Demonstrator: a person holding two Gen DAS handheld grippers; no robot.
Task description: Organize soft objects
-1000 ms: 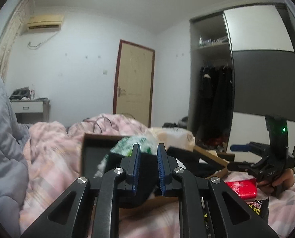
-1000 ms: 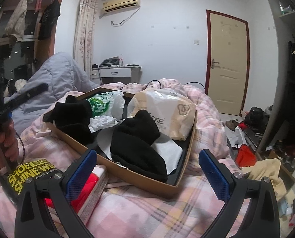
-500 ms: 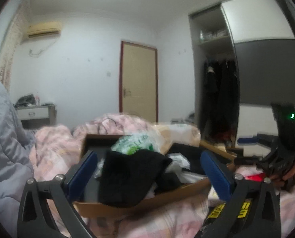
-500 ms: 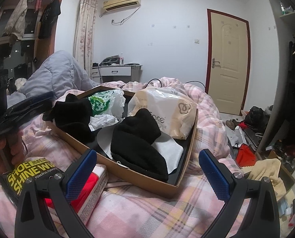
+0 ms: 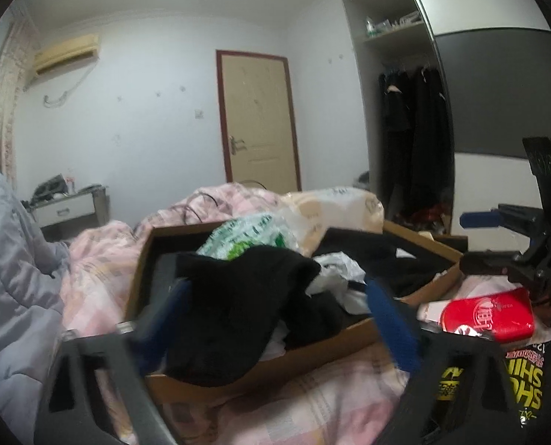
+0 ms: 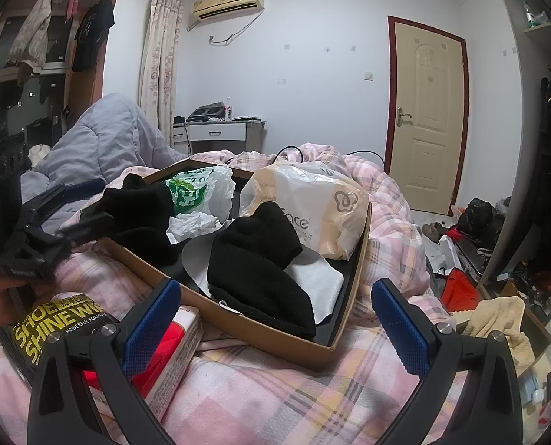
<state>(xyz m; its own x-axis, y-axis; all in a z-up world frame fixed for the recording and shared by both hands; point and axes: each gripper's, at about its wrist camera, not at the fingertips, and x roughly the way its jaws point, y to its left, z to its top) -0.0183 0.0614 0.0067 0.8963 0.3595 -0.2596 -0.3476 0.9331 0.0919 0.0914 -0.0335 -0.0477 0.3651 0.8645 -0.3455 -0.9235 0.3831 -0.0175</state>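
Left wrist view shows the left gripper (image 5: pixel 275 319) spread wide and empty before a black knit item (image 5: pixel 238 307) draped over the cardboard box (image 5: pixel 312 356) rim, while the right gripper (image 6: pixel 275 330), likewise spread, holds nothing, so tidying looks unfinished.
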